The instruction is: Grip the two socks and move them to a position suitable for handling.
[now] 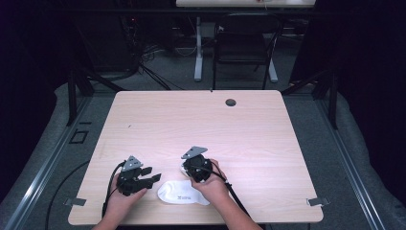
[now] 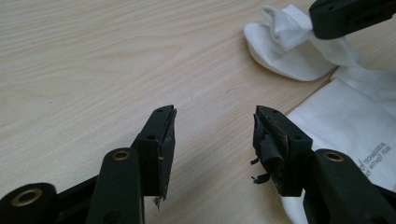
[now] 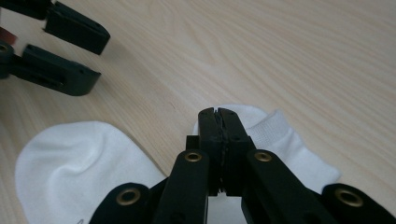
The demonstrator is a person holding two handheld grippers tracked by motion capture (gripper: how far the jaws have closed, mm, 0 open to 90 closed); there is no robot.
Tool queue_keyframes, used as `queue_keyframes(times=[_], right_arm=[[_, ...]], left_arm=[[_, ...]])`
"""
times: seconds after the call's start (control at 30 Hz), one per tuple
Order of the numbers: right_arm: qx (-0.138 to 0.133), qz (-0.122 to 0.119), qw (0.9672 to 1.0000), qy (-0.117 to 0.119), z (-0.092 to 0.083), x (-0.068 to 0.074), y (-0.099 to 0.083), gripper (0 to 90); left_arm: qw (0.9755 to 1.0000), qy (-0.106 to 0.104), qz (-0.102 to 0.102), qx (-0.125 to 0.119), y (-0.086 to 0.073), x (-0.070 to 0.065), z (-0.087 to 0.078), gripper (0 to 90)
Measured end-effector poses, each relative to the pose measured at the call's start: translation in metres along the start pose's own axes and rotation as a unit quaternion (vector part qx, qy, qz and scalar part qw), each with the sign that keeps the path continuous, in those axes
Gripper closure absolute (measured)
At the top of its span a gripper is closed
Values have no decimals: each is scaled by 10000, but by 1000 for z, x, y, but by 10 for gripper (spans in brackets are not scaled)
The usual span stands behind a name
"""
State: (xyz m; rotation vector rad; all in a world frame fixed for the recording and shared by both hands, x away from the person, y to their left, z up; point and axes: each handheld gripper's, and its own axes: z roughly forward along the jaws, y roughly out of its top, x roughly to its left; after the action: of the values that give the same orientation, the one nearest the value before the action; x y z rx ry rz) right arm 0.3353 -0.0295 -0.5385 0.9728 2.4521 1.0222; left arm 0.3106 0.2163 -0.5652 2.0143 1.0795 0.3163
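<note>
At the near edge of the table [image 1: 268,124], around six o'clock, a white sock [image 1: 184,192] lies flat with small printed lettering on it. A second white sock [image 3: 285,140], seen best in the right gripper view, sits just beyond it toward twelve o'clock, bunched under the right gripper [image 1: 196,168]. That gripper's jaws are pressed tight together over this sock's cuff; they seem to pinch a fold of it, though the cloth between the pads is hidden. The left gripper [image 1: 152,174], at about eight o'clock from the socks, is released, its jaws spread wide over bare wood, just beside the flat sock and touching nothing.

The likely trouble: with so little fabric in the pinch, a lift could let the cuff slip free, or drag the flat sock along, since the two socks touch. The worn, frayed pad on the left gripper, in my judgement, would also grip thin cloth poorly.

The tabletop is pale wood grain, with a round cable hole [image 1: 231,102] near its far edge at twelve o'clock. Beyond stand a black chair [image 1: 242,45], a white table leg [image 1: 198,48], loose cables and dark curtains.
</note>
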Motion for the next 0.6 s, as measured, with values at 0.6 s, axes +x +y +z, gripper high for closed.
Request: queue_keyframes(times=[0.6], right_arm=[[-577,258,9976,-298,-43,-27,-6,900]], left_arm=[[10000,-38,12,-80,8,-2,2,513]])
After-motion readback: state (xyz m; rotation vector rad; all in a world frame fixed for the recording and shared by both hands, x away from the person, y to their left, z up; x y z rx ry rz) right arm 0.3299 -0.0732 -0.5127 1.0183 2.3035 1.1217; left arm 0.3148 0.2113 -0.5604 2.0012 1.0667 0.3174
